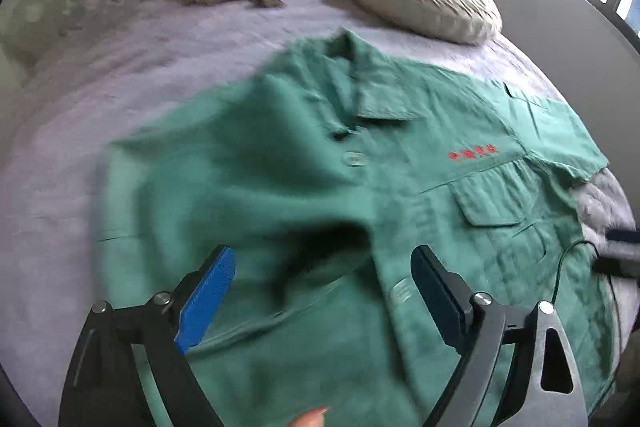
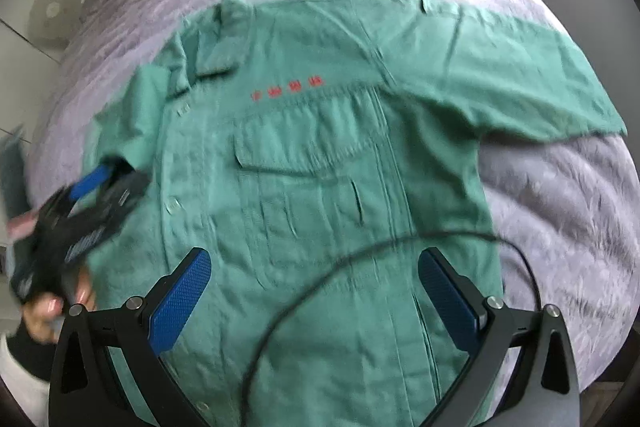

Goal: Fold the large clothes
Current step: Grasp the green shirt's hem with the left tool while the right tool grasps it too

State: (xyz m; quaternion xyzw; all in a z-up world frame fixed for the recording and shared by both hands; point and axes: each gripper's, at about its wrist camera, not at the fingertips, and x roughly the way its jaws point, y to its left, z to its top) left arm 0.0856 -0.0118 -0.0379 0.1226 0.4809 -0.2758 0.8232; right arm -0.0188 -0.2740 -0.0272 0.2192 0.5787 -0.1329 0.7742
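while the green shirt (image 2: pixel 320 155) lies front-up and buttoned on the lilac bedspread (image 2: pixel 560 211), its long axis runs from the collar at the far side to the hem under your grippers, with one short sleeve (image 2: pixel 520 83) spread flat to the right and the other side already turned in over the chest (image 1: pixel 224 187). your right gripper (image 2: pixel 316 299) hangs over the lower right half of the shirt and is the nearer one to that loose sleeve (i judge the next fold starts there). its blue pads (image 2: pixel 180 303) stand wide apart with nothing between them but cloth far below. your left gripper (image 1: pixel 324 287) hovers above the folded-in side near the placket, jaws also wide and holding nothing. a black cable (image 2: pixel 360 251) loops across the right view.
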